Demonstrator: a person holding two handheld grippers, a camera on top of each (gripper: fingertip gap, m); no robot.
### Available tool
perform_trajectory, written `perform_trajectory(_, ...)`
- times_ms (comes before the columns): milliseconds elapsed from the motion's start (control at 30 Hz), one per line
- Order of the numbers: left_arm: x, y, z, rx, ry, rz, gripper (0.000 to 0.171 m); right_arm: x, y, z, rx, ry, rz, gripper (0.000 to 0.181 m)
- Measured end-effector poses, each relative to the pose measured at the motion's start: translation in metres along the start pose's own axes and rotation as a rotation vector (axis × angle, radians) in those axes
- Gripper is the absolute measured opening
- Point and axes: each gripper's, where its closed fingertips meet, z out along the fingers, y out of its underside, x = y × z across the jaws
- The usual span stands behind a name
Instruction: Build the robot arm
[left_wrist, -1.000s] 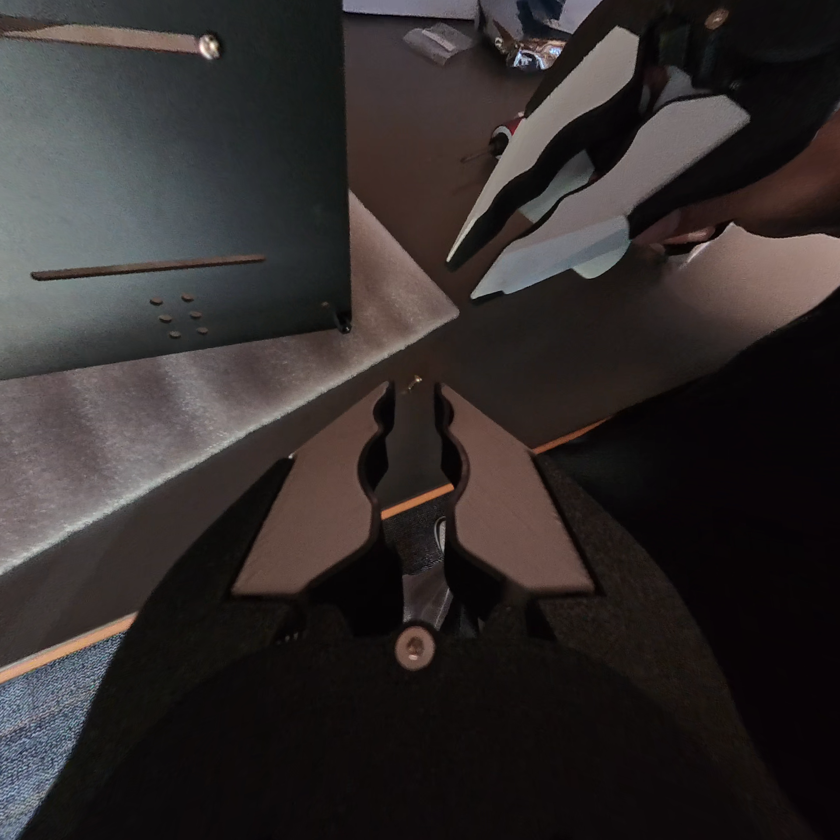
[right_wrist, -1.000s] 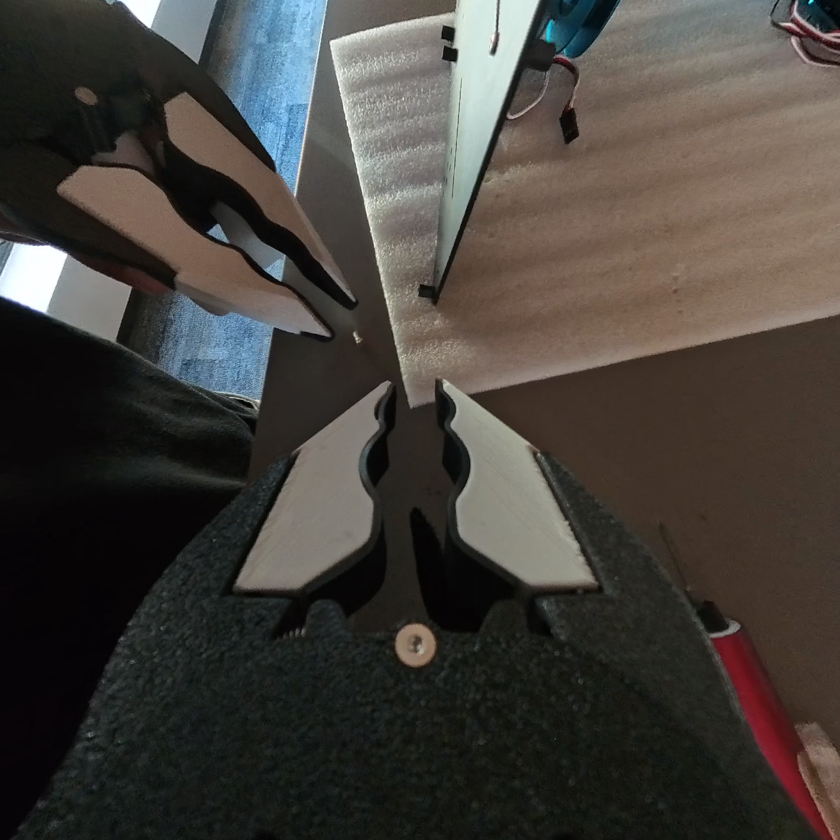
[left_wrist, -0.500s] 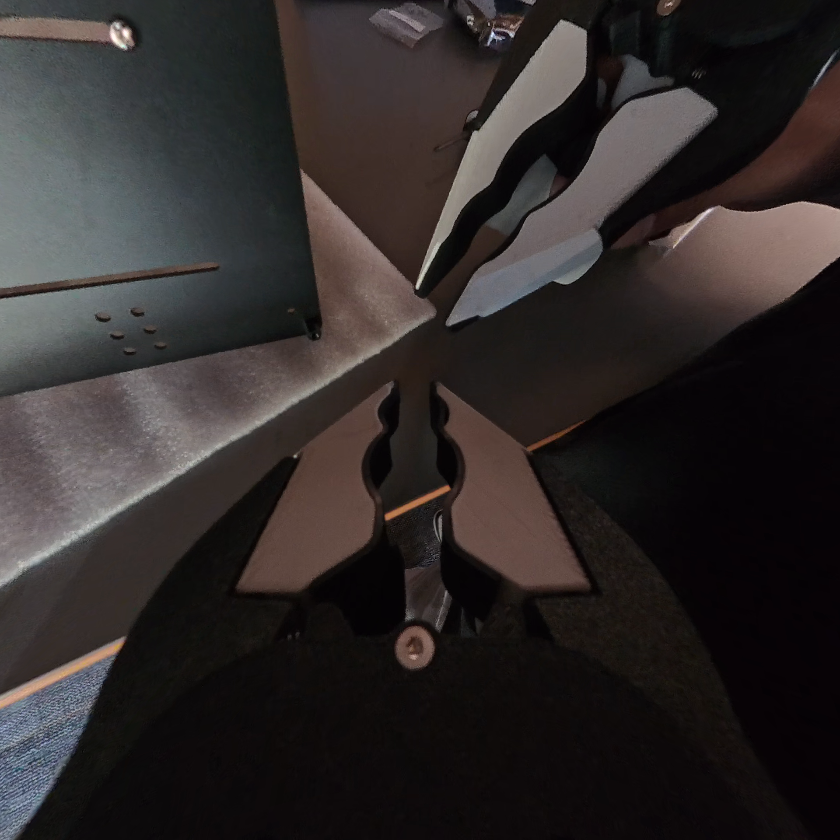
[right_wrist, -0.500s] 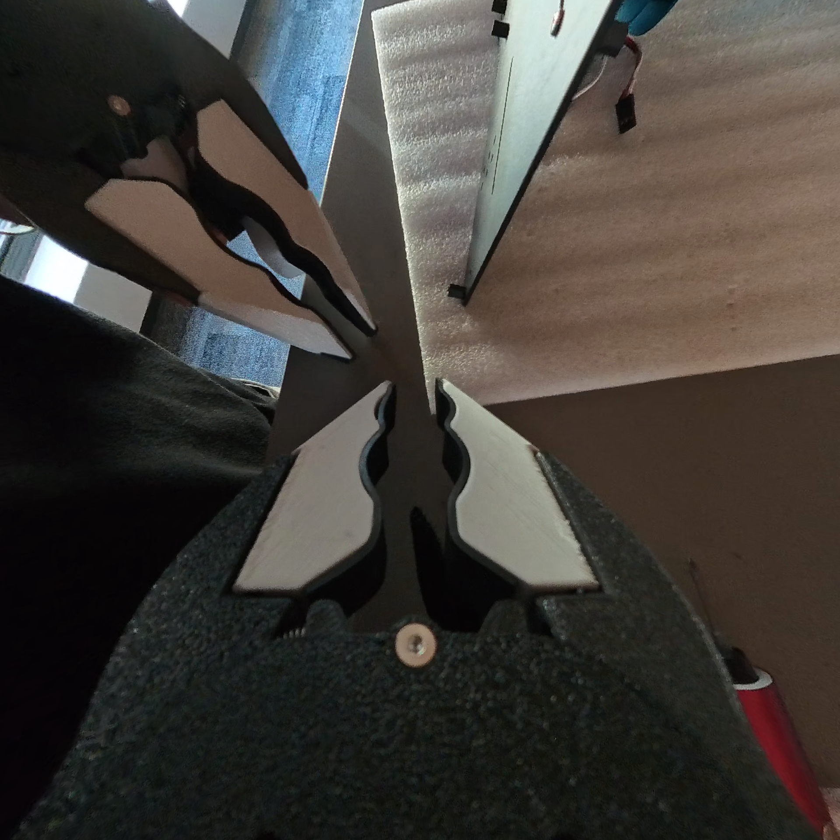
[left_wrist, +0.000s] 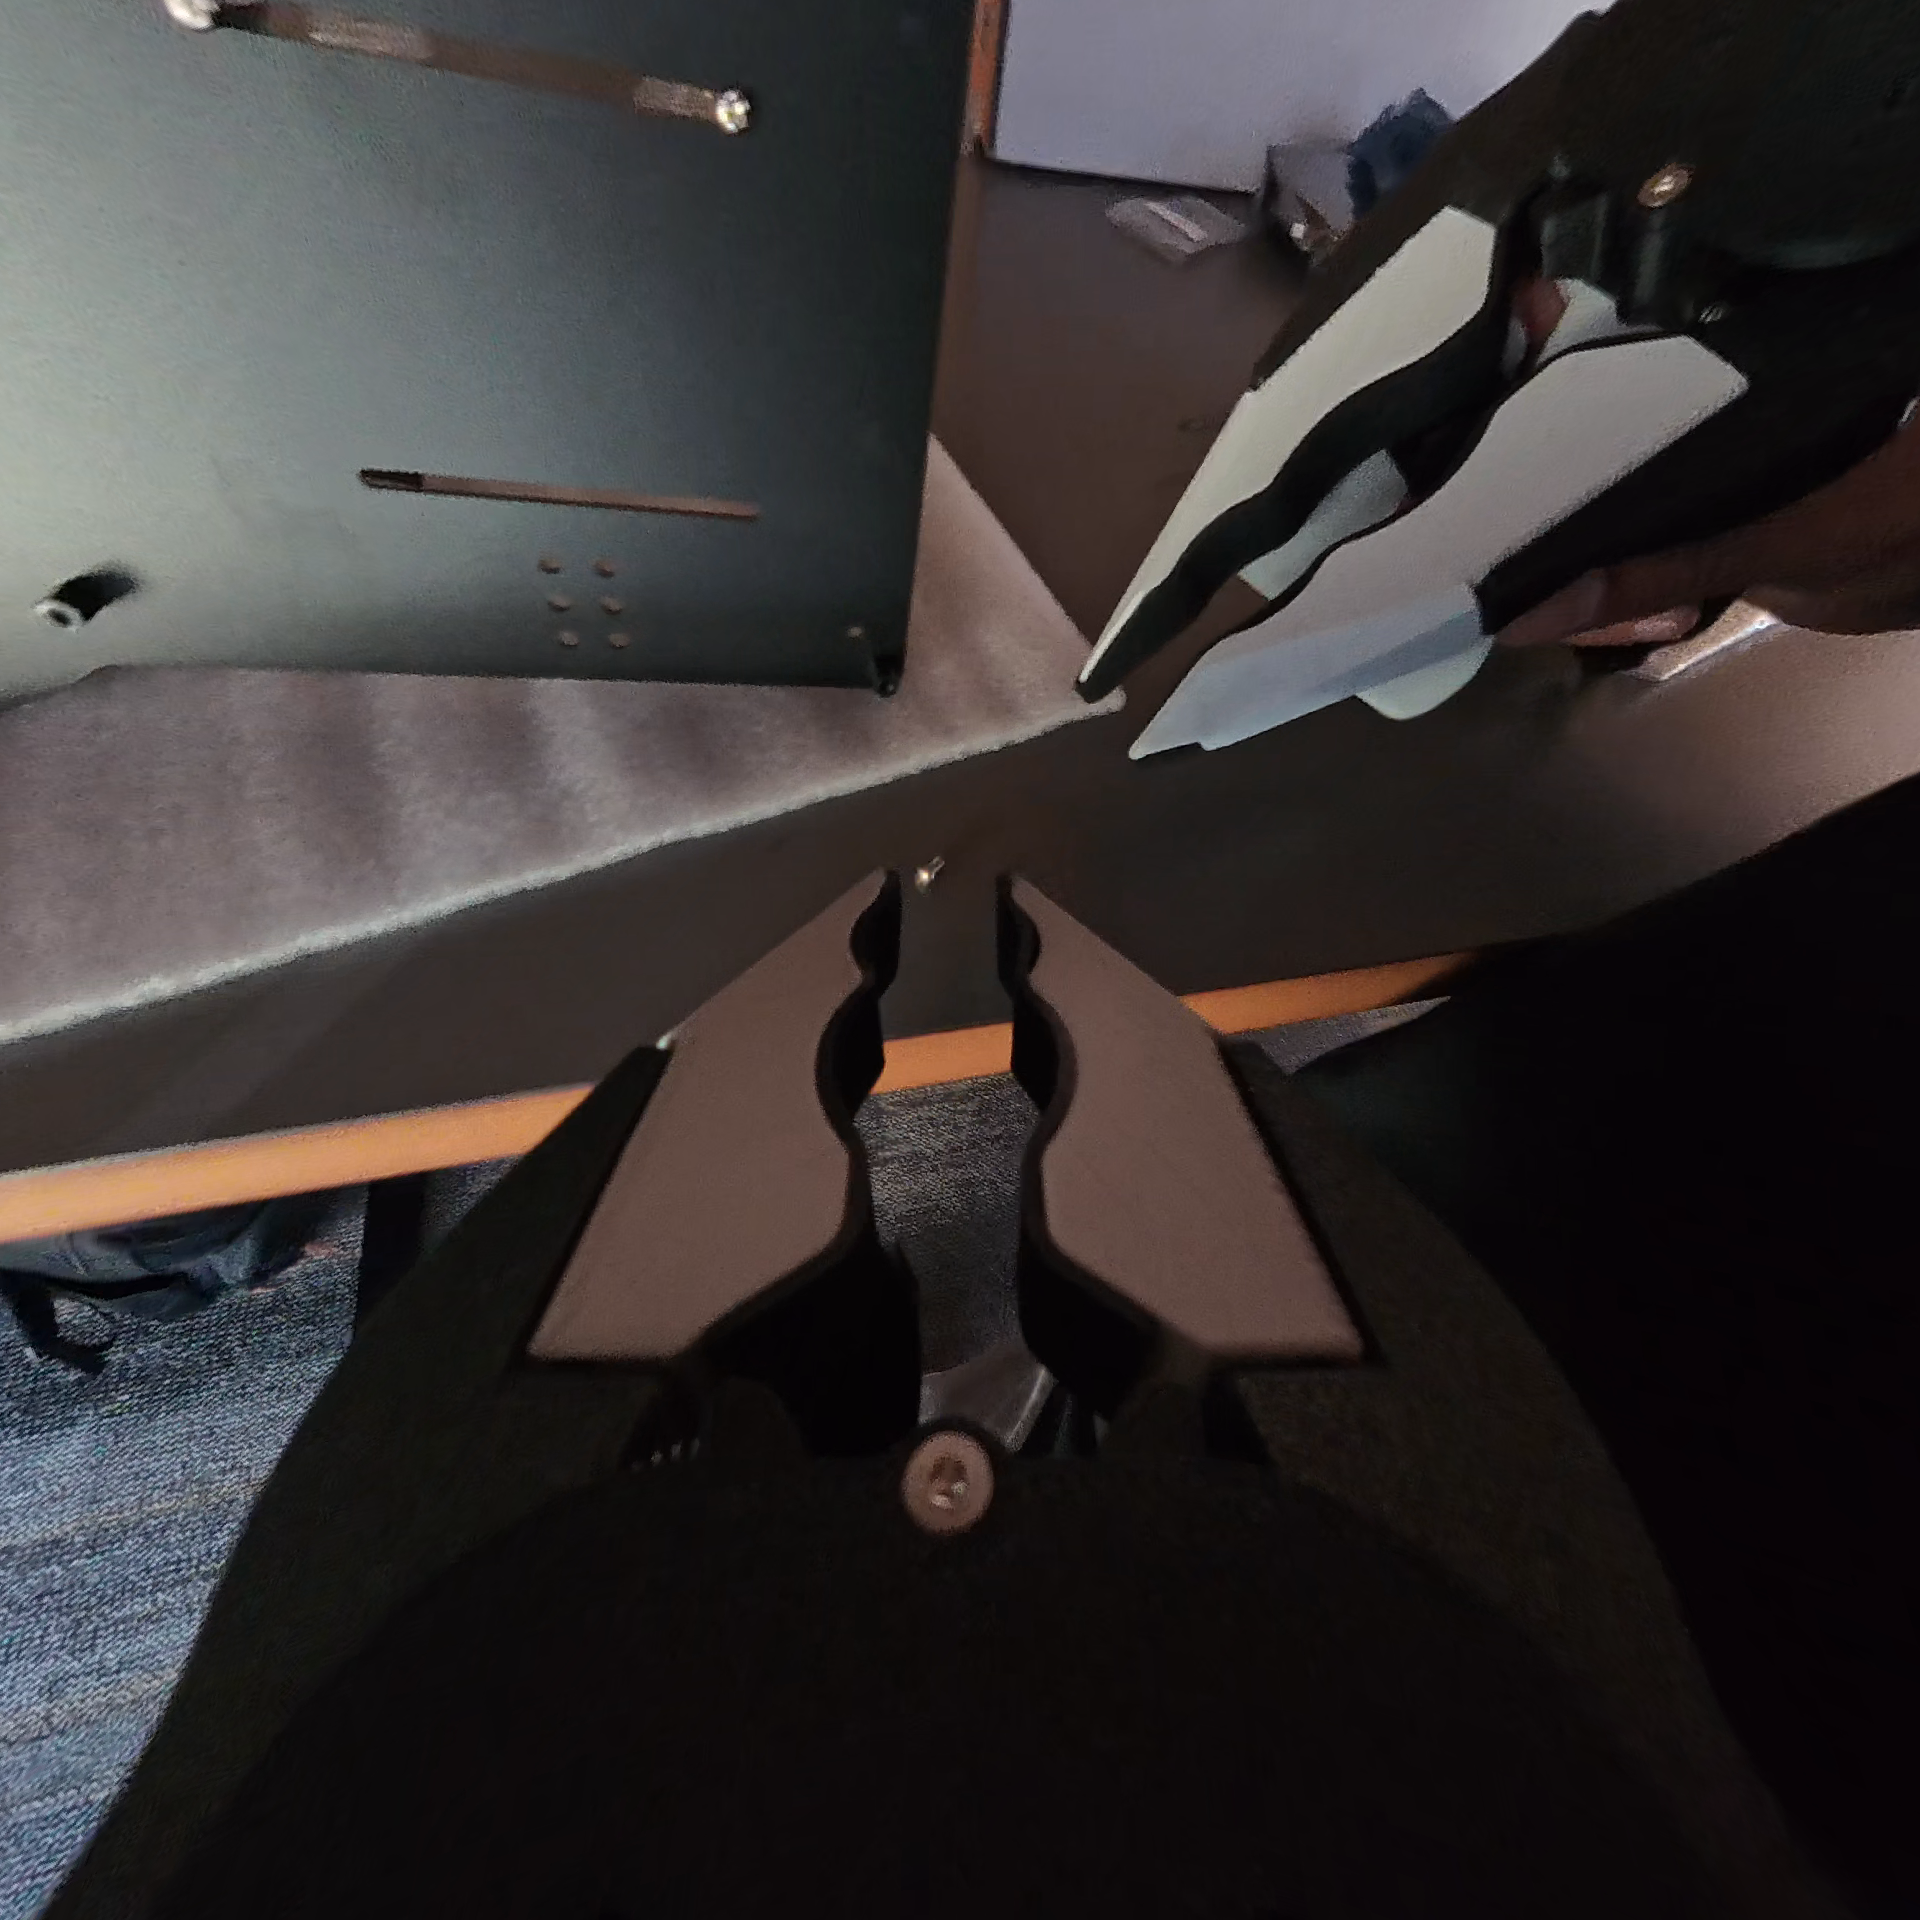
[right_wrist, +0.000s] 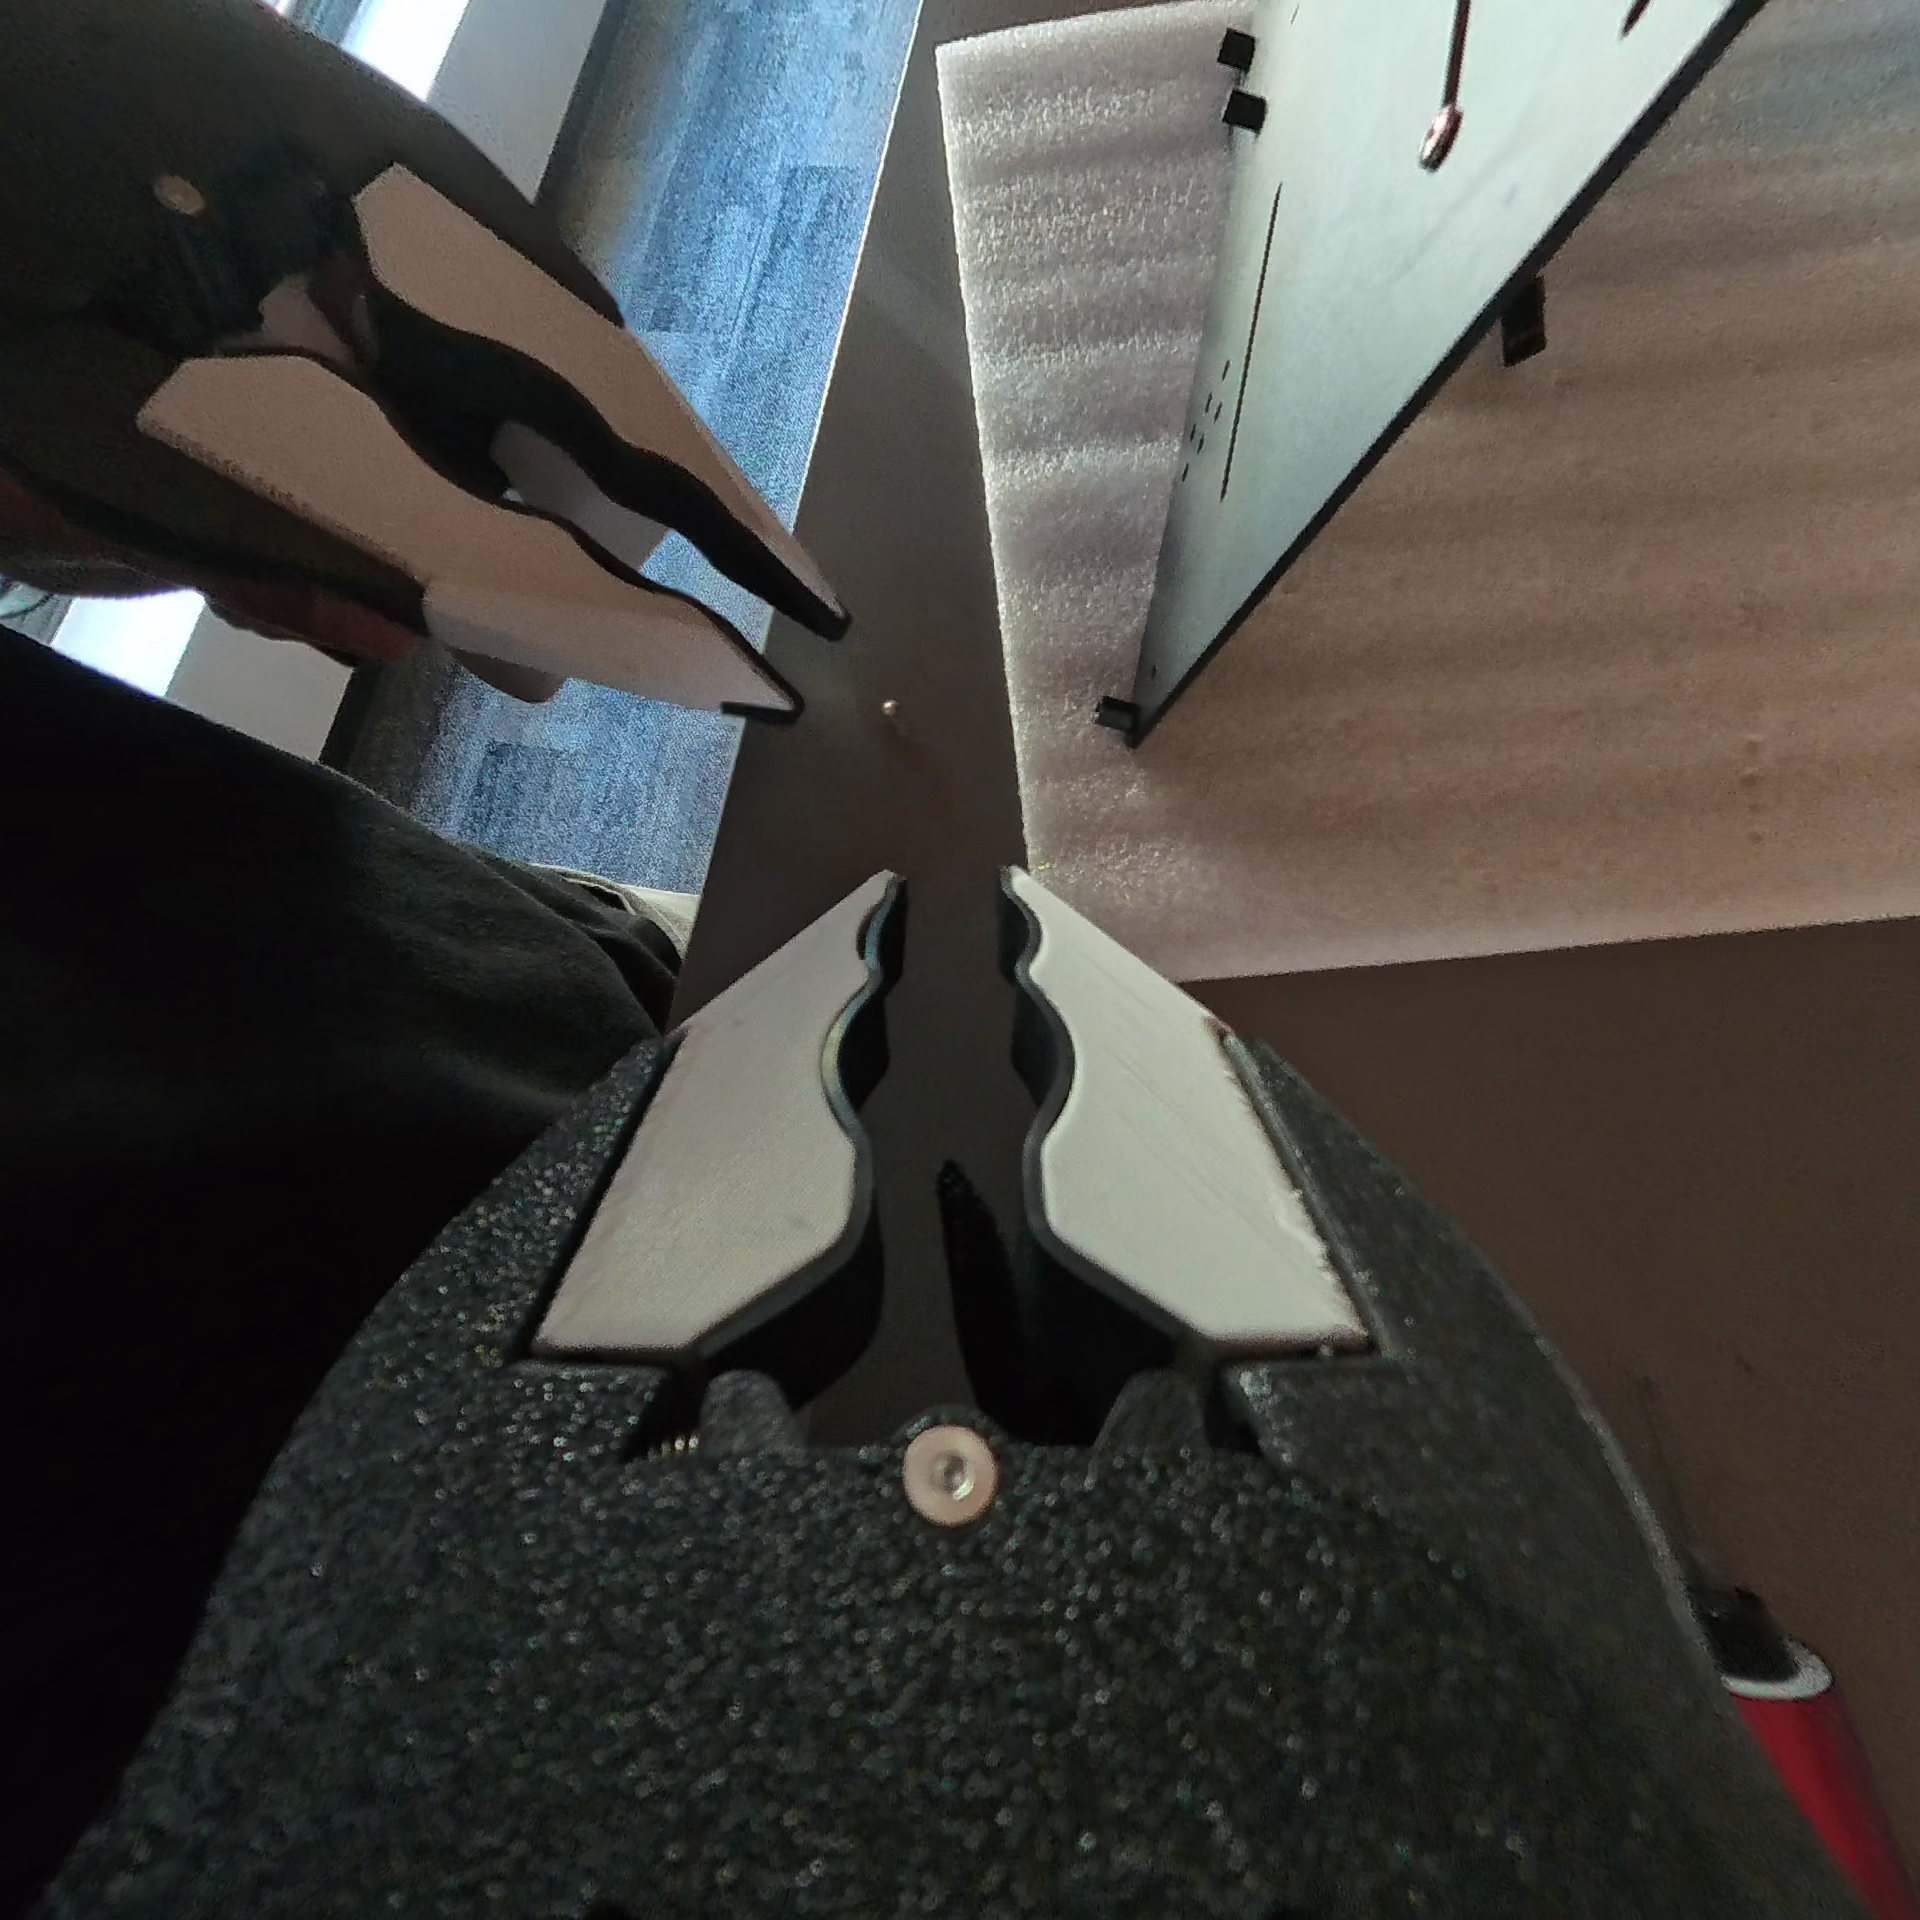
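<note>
In the upper left of the left wrist view a black panel (left_wrist: 468, 343) looks like matt sheet metal, standing on pale foam sheet (left_wrist: 416, 790) with a fine, grainy surface. The table (right_wrist: 1558, 1143) is smooth, matt brown with an orange wood-like edge. The right gripper (right_wrist: 949, 883) has a rough, speckled black plastic body and smooth pale pads. A tiny screw (left_wrist: 928, 875) looks like shiny metal.
</note>
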Motion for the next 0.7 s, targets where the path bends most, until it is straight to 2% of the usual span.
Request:
perform_trajectory(133,-0.006,0.0,0.001,0.014,-0.045,0.006,0.018,0.0,0.001,0.002,-0.003,-0.01,-0.003,0.017)
perform_trajectory(233,-0.013,-0.001,0.008,-0.007,-0.049,0.068,0.018,-0.001,0.001,0.002,-0.005,-0.018,-0.003,0.017)
perform_trajectory(400,0.003,-0.013,0.012,-0.026,0.178,0.158,0.019,-0.001,0.0,0.003,-0.01,-0.02,-0.016,0.017)
perform_trajectory(533,0.006,-0.012,0.021,-0.112,0.301,0.293,0.02,-0.005,0.0,0.008,-0.025,-0.037,-0.021,0.017)
perform_trajectory(700,0.0,-0.018,0.012,-0.119,0.402,0.215,0.02,-0.004,-0.009,0.02,-0.036,-0.016,-0.067,0.017)
